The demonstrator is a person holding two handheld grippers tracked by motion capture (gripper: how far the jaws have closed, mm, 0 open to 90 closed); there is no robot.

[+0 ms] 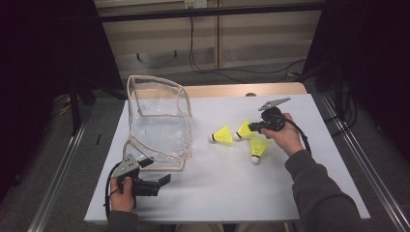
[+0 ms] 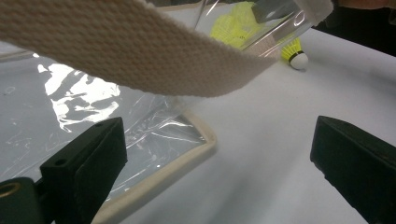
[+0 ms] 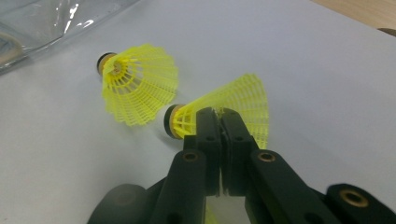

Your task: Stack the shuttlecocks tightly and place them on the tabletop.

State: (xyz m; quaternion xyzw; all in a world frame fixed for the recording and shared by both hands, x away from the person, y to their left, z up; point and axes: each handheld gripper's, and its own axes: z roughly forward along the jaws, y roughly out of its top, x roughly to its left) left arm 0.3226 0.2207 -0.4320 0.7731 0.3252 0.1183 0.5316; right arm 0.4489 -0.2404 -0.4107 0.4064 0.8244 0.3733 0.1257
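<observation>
Yellow mesh is pinched flat between the jaws of the right gripper [image 3: 219,122], which are clenched on the skirt of the middle shuttlecock [image 3: 224,109], probably because that thin netting gives a firmer hold than the rounded cork. That shuttlecock lies on the white table [image 1: 212,193] with 2 others close by, 1 toward the bag [image 1: 222,135] and 1 toward the person [image 1: 258,149]. Further left, the left gripper [image 1: 164,180] waits with jaws spread wide, holding nothing, just beside the clear bag [image 1: 157,123], seemingly ready to steady its cream strap [image 2: 126,51] for loading.
</observation>
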